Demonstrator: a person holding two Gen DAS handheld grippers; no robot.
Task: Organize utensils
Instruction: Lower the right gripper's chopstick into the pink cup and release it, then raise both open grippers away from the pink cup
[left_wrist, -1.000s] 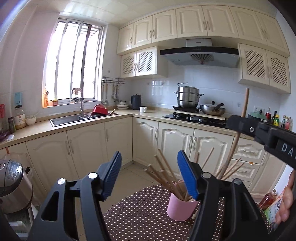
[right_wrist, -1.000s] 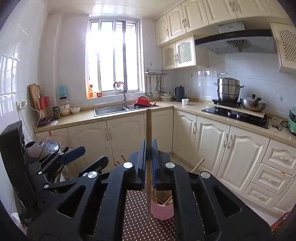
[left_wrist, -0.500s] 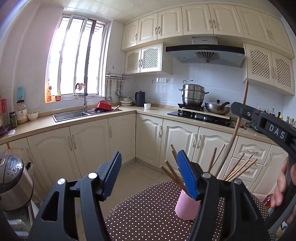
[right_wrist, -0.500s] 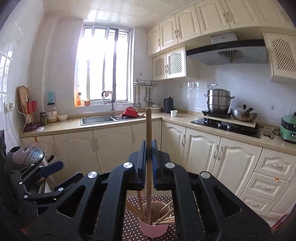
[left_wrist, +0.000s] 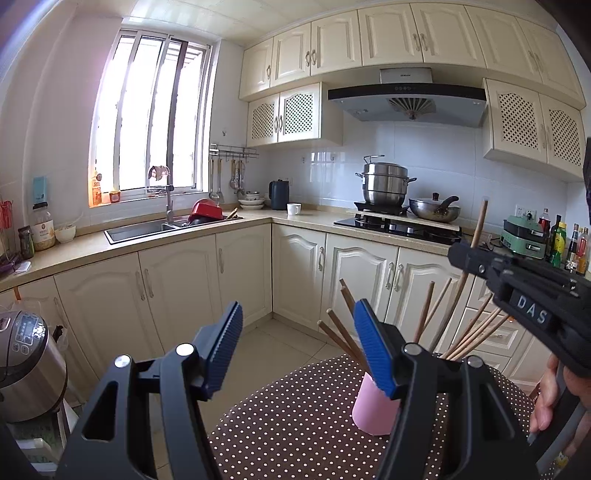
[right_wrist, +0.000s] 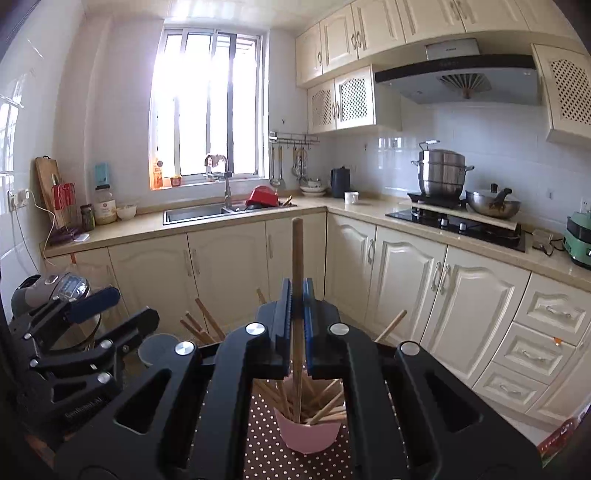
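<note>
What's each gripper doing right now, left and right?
Left gripper: open, nothing between the pads.
Right gripper: shut on a wooden chopstick, its lower end in the pink cup.

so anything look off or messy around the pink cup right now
Nothing spilled or damaged. The pink cup stands upright on the dotted tablecloth, but its chopsticks splay out in all directions rather than standing together. The right gripper holds one more chopstick upright, its tip inside the cup.

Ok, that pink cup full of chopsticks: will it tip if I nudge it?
Probably. The pink cup looks light, and its chopsticks splay far past the rim, so it seems top-heavy. The dotted tablecloth may grip its base, so a push would likelier tip than slide it.
</note>
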